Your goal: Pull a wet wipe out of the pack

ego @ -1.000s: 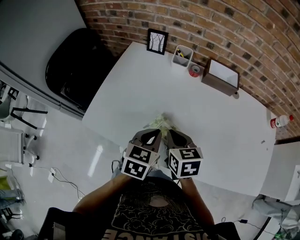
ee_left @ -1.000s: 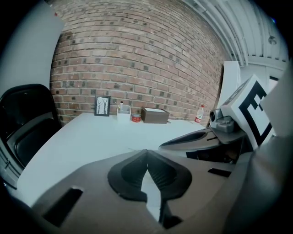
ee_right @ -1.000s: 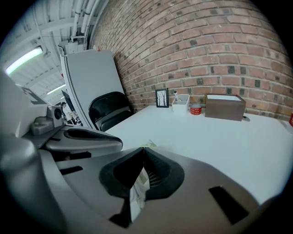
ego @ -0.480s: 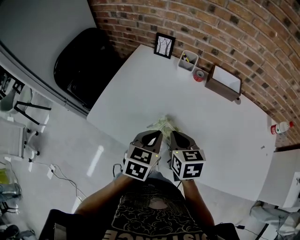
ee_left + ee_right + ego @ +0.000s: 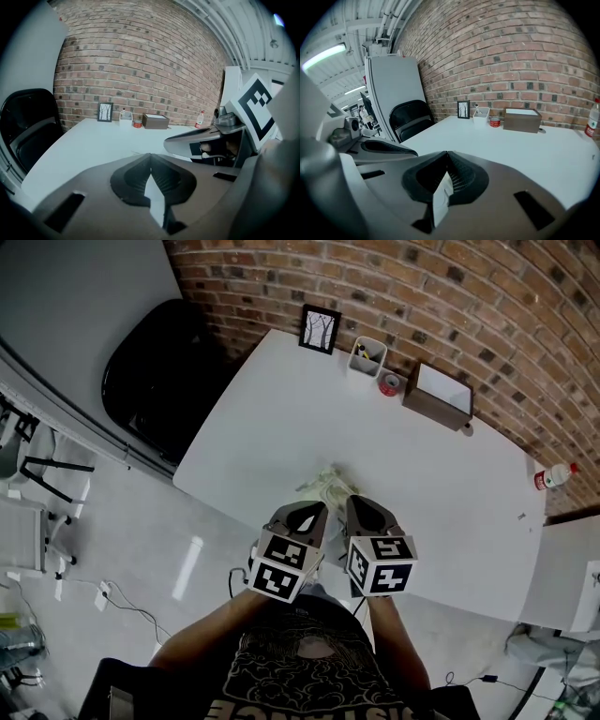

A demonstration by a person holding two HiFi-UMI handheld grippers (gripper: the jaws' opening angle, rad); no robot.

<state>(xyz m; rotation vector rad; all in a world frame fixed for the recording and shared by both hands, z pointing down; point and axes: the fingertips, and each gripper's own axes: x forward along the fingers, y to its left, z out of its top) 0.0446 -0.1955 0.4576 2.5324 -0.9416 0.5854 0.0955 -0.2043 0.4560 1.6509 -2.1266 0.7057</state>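
The wet wipe pack (image 5: 330, 486) is a pale, crumpled bundle lying near the front edge of the white table (image 5: 281, 418). Both grippers hover side by side just behind it, tips pointing at it. My left gripper (image 5: 312, 509) has its jaws shut, the tips meeting (image 5: 150, 155). My right gripper (image 5: 357, 505) is shut too (image 5: 447, 153). A white sliver shows in the hollow behind each pair of tips; I cannot tell what it is. The pack is hidden below the jaws in both gripper views.
Along the brick wall stand a framed picture (image 5: 319, 328), a white pen holder (image 5: 367, 356), a red tape roll (image 5: 389, 383) and a brown box (image 5: 439, 396). A bottle (image 5: 549, 477) sits at the far right. A black chair (image 5: 159, 381) stands left of the table.
The head camera has shifted slightly. The grippers and the pack keep the same places relative to each other, and both jaws stay shut.
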